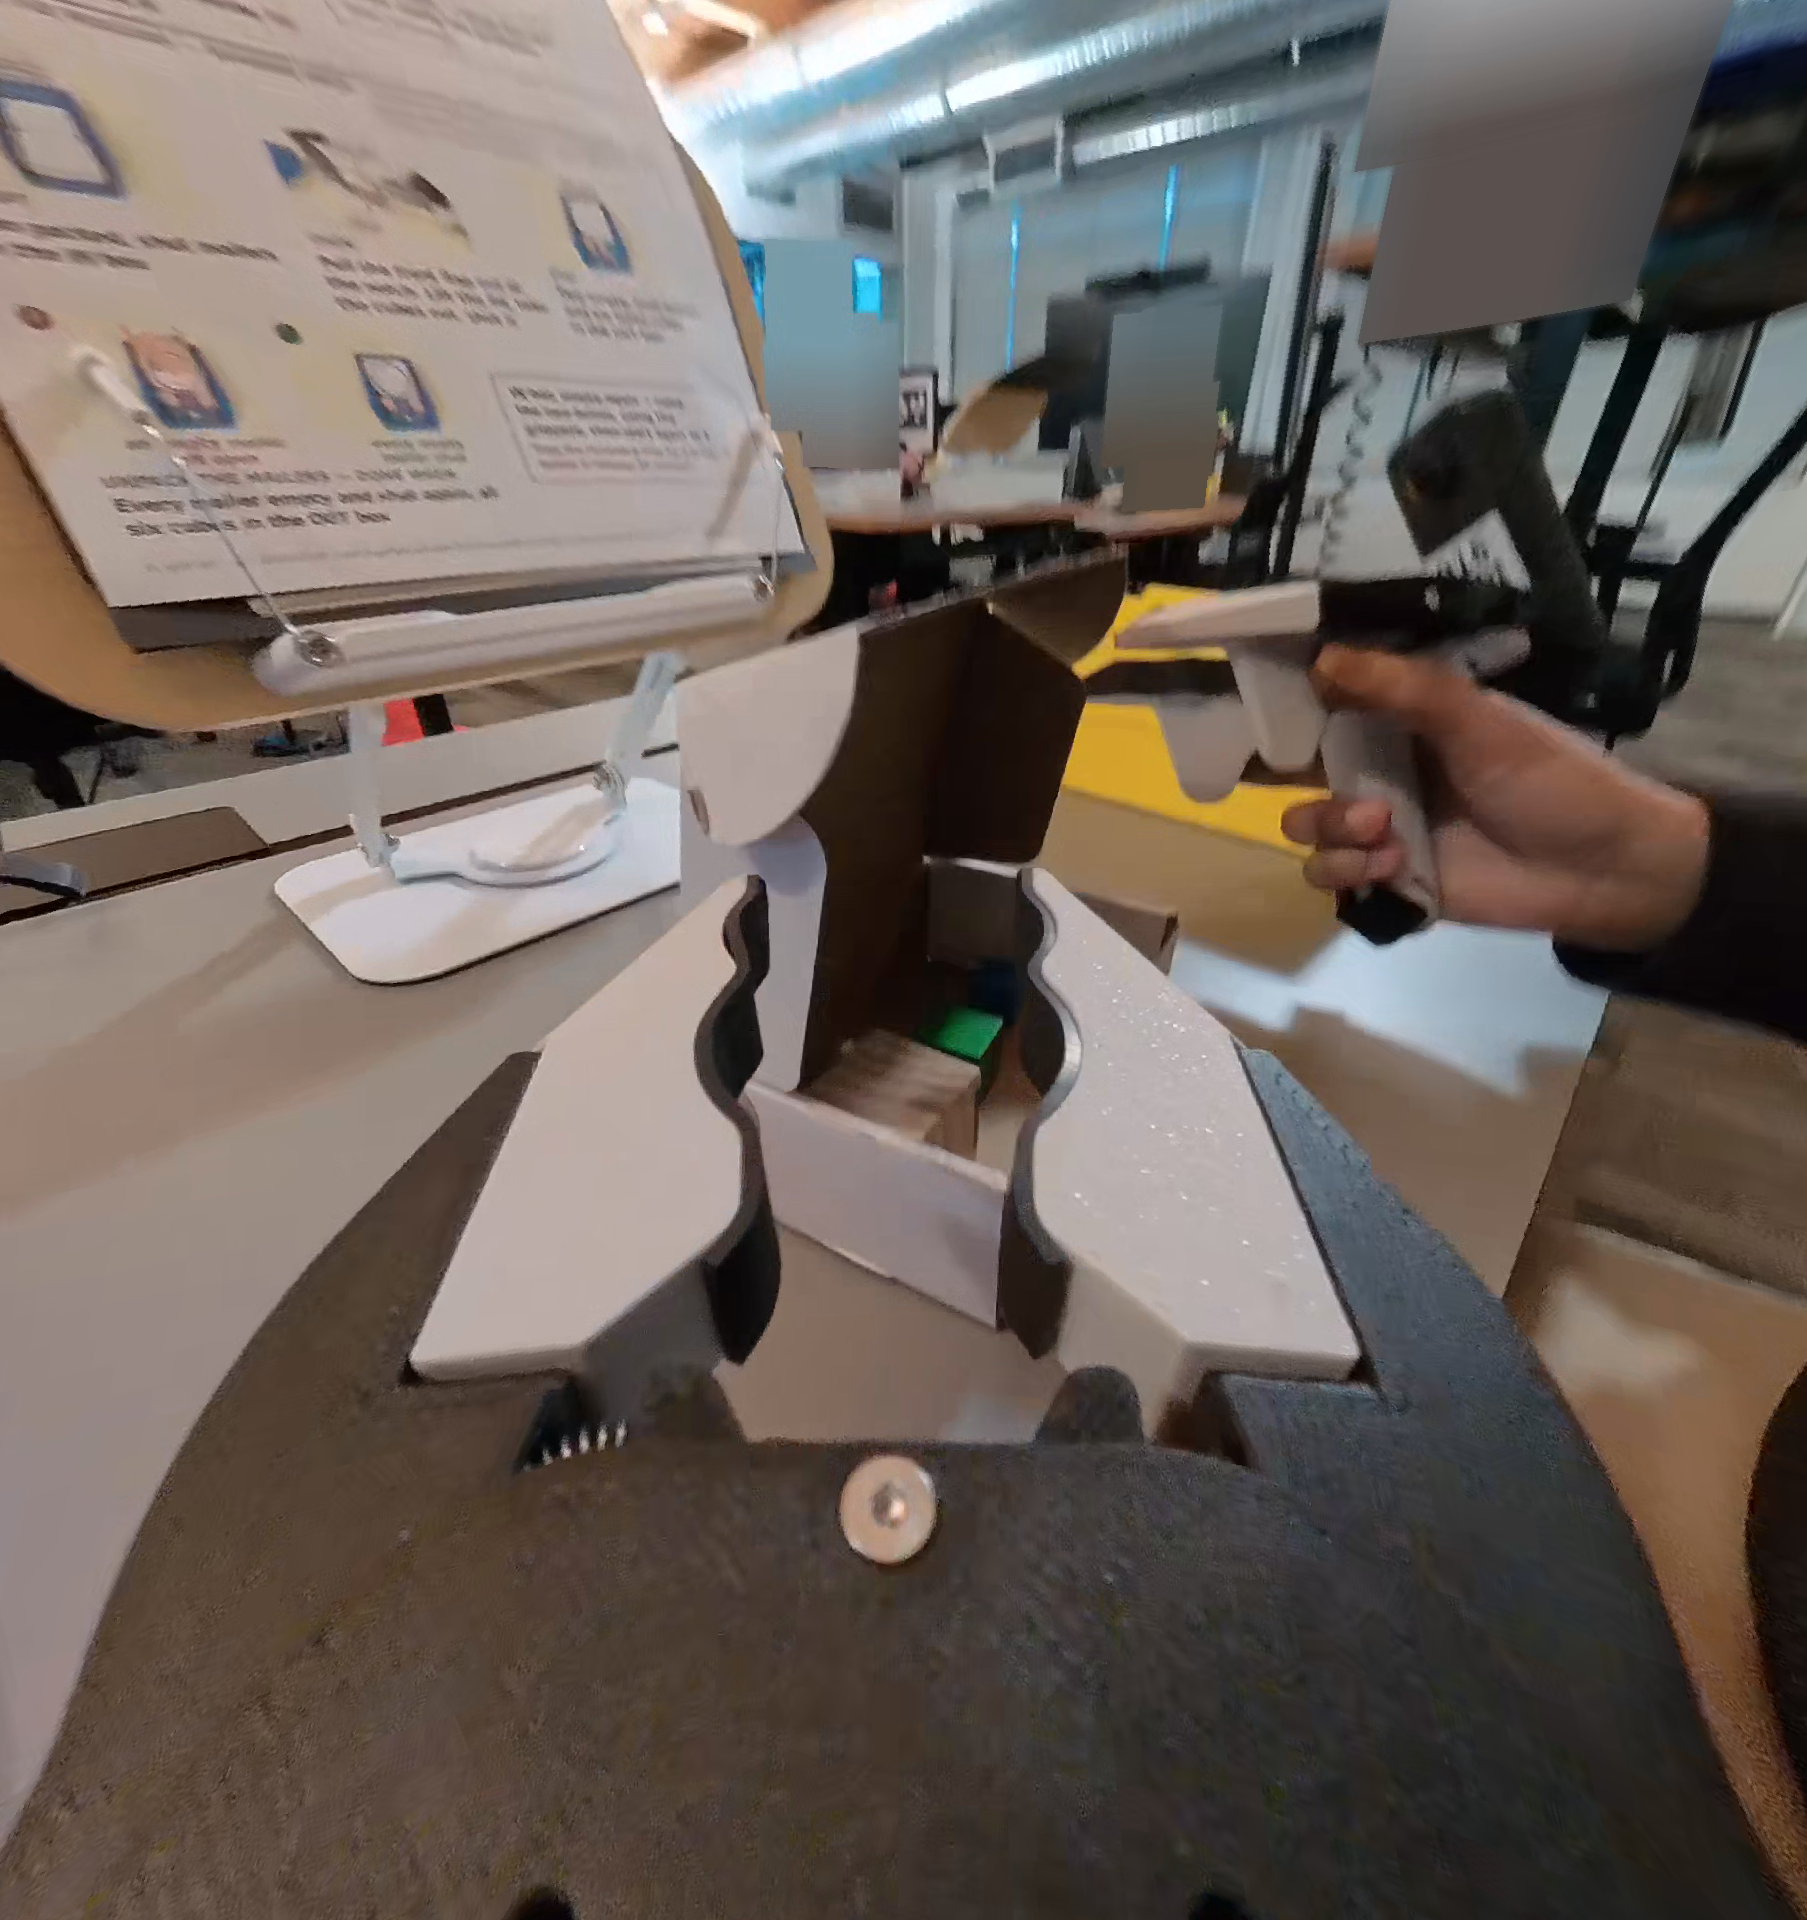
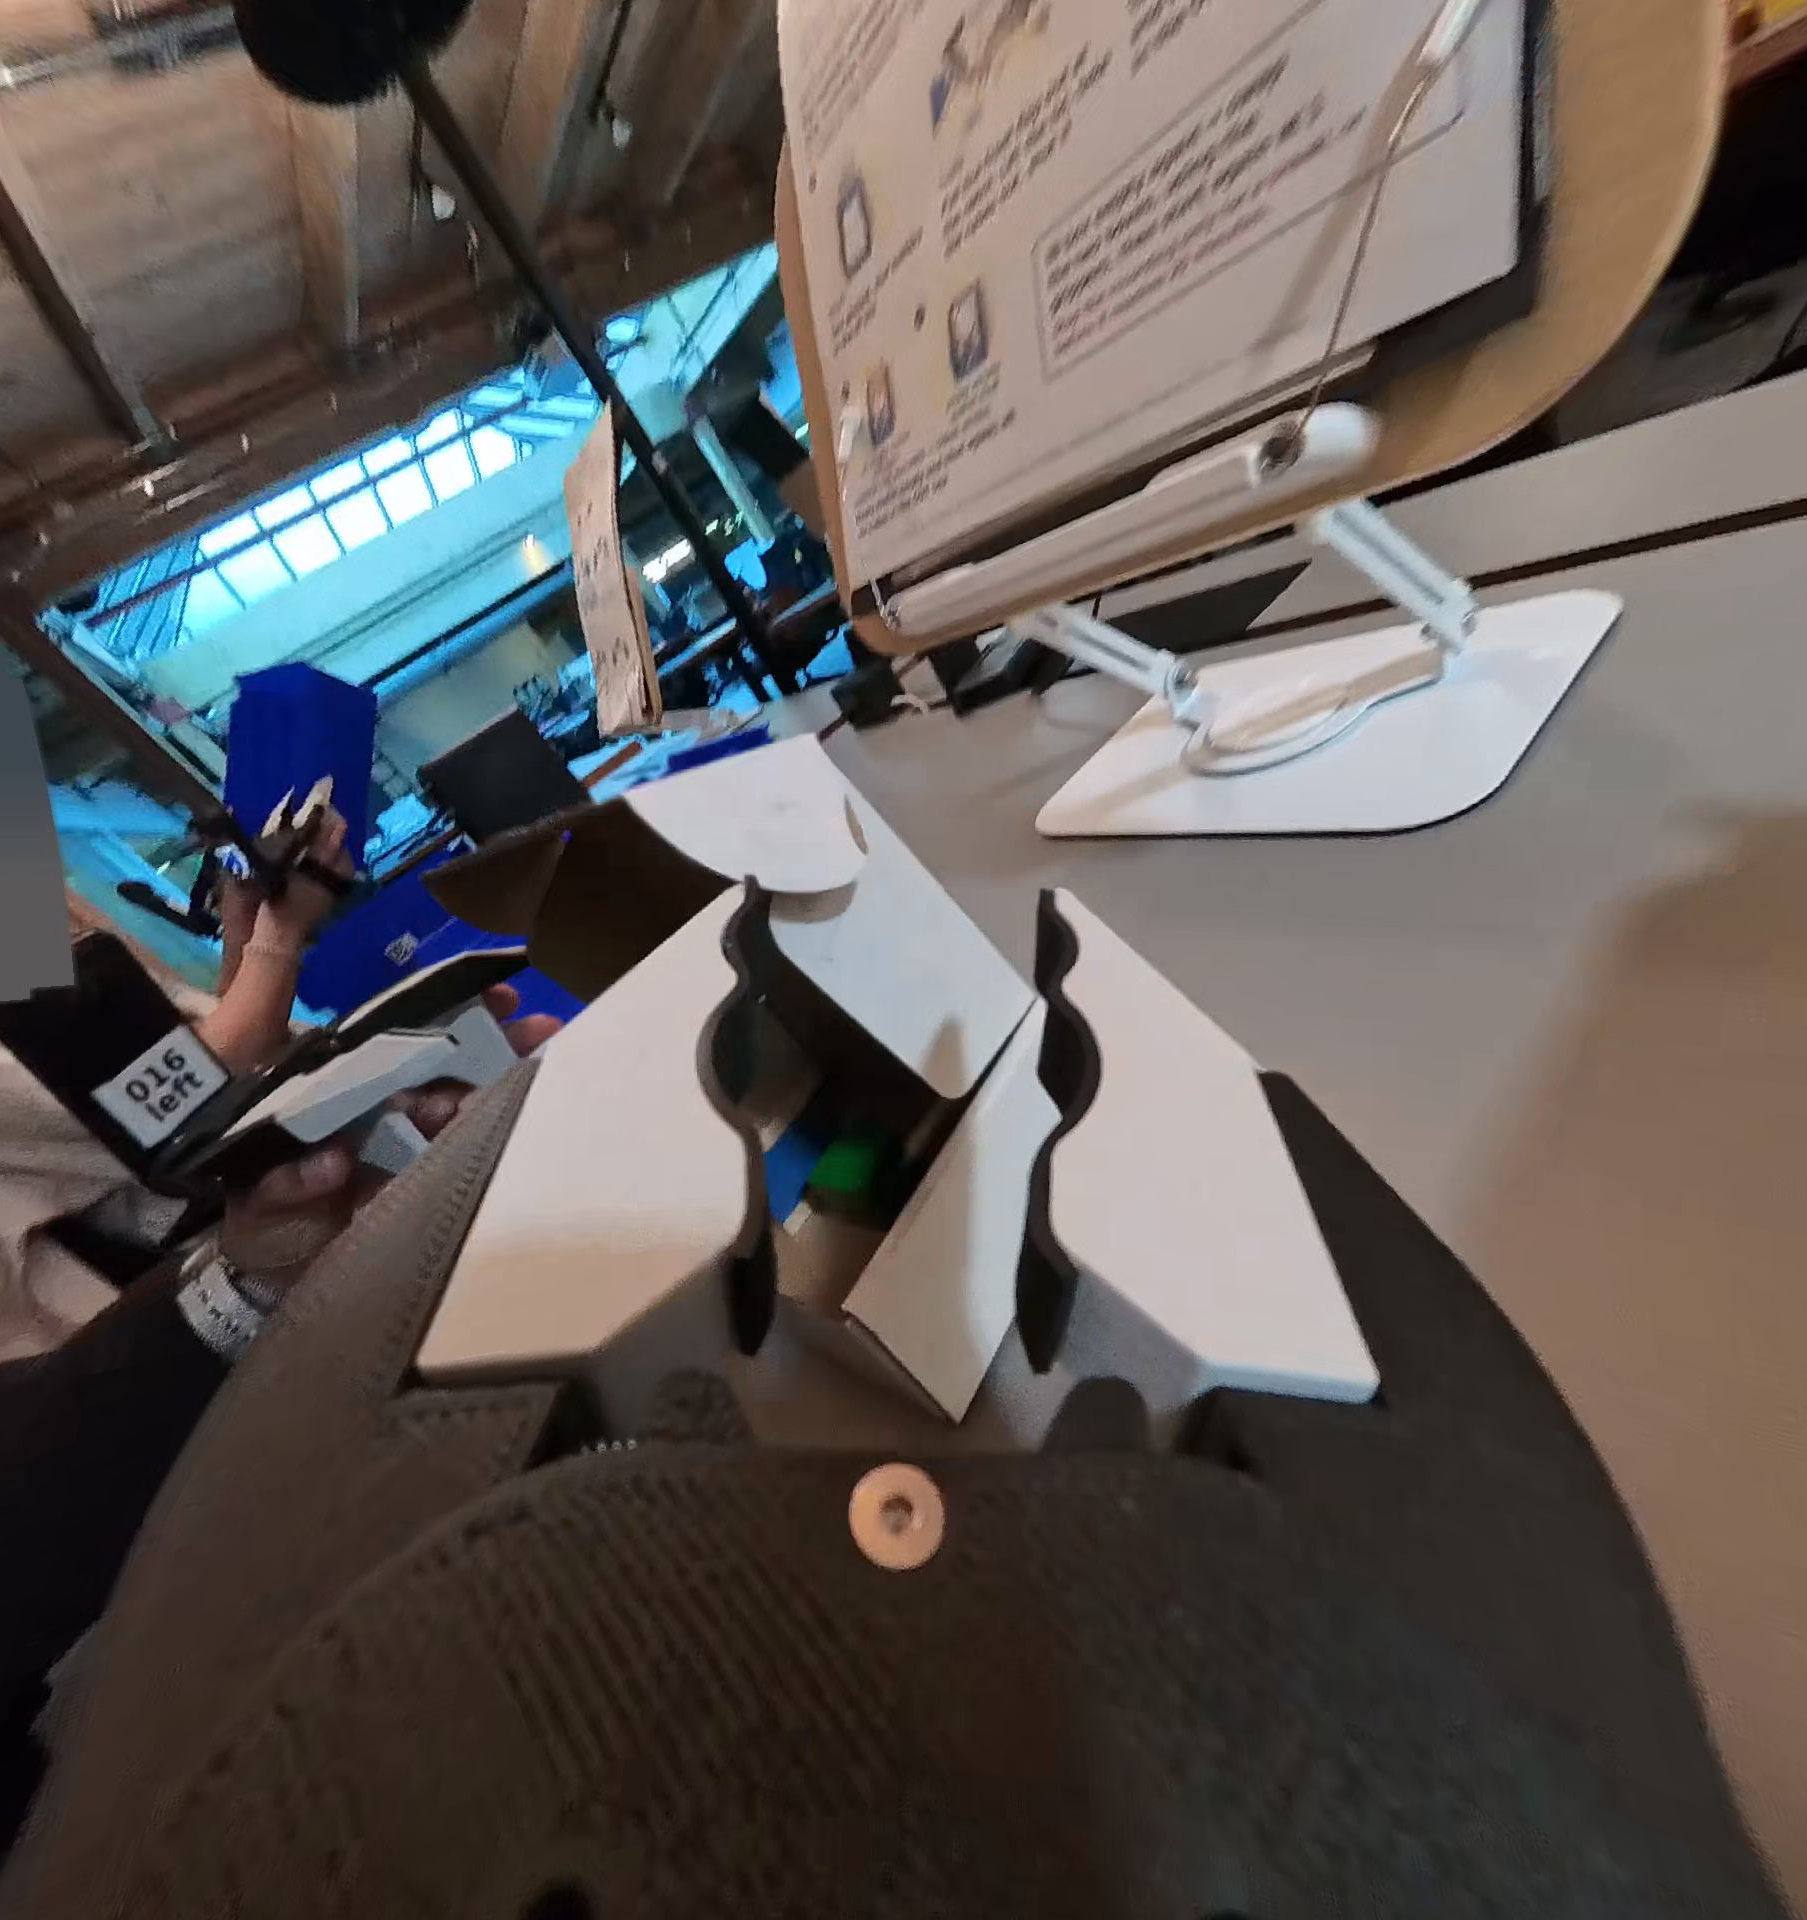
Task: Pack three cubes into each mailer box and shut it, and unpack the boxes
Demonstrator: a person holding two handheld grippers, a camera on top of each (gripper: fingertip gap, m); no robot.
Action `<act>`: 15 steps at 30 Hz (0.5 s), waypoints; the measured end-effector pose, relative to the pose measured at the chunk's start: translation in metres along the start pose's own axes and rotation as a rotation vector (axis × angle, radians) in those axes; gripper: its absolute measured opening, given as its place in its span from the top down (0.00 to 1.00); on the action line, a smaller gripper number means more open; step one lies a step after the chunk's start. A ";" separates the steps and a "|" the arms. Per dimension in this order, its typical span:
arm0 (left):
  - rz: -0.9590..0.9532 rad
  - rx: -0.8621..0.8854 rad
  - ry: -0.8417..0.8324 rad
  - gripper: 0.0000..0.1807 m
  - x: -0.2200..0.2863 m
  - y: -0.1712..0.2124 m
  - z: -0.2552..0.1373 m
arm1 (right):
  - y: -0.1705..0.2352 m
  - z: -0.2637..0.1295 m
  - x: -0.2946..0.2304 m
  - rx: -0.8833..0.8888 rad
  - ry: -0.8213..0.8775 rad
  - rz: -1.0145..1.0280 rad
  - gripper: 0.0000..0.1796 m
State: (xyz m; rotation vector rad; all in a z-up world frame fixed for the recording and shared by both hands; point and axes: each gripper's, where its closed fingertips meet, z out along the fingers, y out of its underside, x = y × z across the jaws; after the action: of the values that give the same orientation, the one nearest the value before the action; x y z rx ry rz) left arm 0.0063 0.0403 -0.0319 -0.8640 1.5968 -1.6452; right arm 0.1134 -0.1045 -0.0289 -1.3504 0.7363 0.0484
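Cardboard, white outside and brown inside, forms the mailer box we face on the smooth grey table; its rounded lid stands up. Inside we see a pale wooden cube, a glossy green cube and a blue cube behind it. Our left gripper holds its wavy-edged white fingers apart, flanking the box front without gripping. Our right gripper likewise stands parted, straddling a white box wall; whether it touches, we cannot tell. A white document stand sits beyond.
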 end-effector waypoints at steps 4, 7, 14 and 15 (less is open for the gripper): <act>-0.110 0.125 -0.052 0.78 -0.017 -0.021 -0.010 | -0.011 -0.006 0.001 0.058 0.020 -0.028 0.71; -0.173 0.195 -0.087 0.79 -0.026 -0.030 -0.015 | -0.020 -0.009 -0.005 0.113 0.011 -0.054 0.71; -0.229 0.199 -0.082 0.90 -0.020 -0.030 -0.007 | -0.039 -0.019 -0.028 0.226 -0.058 -0.164 0.72; -0.231 0.177 -0.070 0.91 -0.017 -0.026 -0.005 | -0.037 -0.017 -0.029 0.212 -0.059 -0.177 0.72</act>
State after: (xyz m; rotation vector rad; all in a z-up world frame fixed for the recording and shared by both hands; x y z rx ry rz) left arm 0.0114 0.0576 -0.0060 -1.0308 1.3206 -1.8619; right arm 0.0989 -0.1179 0.0169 -1.2011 0.5538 -0.1267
